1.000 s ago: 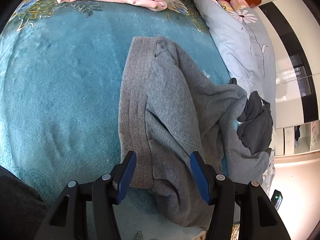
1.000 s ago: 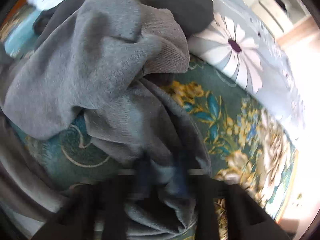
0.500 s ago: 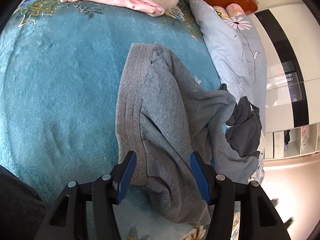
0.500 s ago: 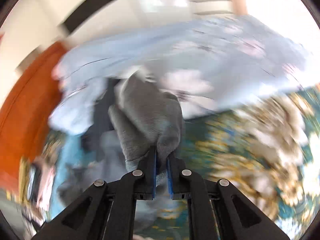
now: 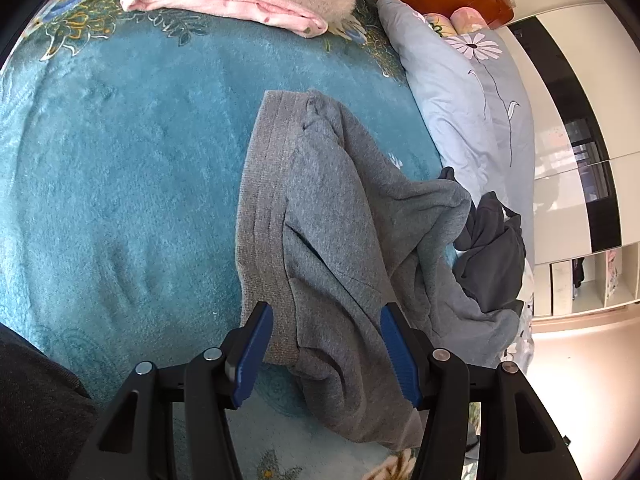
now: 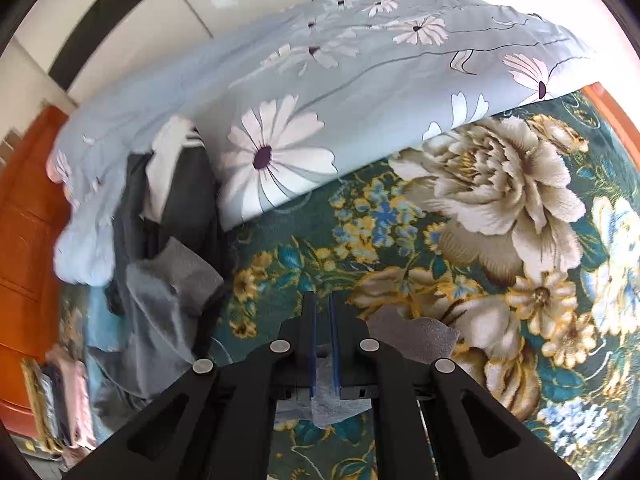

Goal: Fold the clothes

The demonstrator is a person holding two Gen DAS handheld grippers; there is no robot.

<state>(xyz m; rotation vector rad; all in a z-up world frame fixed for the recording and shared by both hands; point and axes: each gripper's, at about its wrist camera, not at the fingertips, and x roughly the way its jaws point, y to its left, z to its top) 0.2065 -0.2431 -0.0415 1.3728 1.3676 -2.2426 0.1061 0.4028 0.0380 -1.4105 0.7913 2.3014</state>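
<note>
Grey sweater [image 5: 332, 216] crumpled mid-frame on teal blanket [image 5: 120, 184]. Soft, floppy knit, likely light; best pinched at ribbed hem, lower centre. Left gripper [image 5: 326, 350] spread wide, empty. Right gripper [image 6: 322, 344] nearly closed; hold unclear.

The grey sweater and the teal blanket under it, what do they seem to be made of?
The grey sweater looks like a soft matte knit, perhaps cotton or a wool blend: fine ribbing runs along its hem band and it slumps in loose folds. The teal blanket looks like plush fleece, probably synthetic: a short, faintly shiny pile holding brushed streaks.
</note>
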